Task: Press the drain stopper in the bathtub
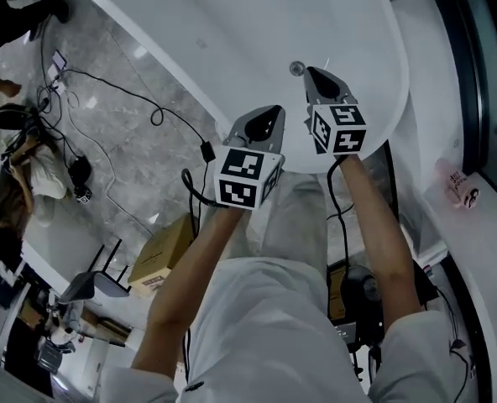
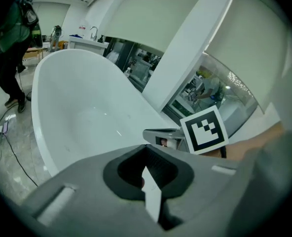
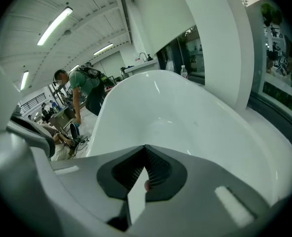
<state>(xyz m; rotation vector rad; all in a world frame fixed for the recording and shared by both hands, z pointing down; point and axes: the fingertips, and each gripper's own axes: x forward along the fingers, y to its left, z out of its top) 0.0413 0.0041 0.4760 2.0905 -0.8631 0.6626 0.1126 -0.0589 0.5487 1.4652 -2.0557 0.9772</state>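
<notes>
The white bathtub [image 1: 257,32] fills the top of the head view. Its small round metal drain stopper [image 1: 296,68] lies on the tub floor. My right gripper [image 1: 318,77] is shut and empty, its tip just to the right of the stopper and close to it; whether they touch I cannot tell. My left gripper [image 1: 265,117] is also shut and empty, held lower left over the tub's near rim. The left gripper view looks along the shut left gripper [image 2: 148,147] into the tub [image 2: 77,117], with the right gripper [image 2: 161,135] ahead. The right gripper view shows the shut right gripper [image 3: 146,149] over the tub [image 3: 185,117]. The stopper is hidden in both gripper views.
Black cables [image 1: 139,107] trail over the marble floor left of the tub. A cardboard box [image 1: 164,254] sits by my legs. A pink container [image 1: 457,183] stands on the white ledge at right. A person in green [image 3: 82,90] bends over beyond the tub's far end.
</notes>
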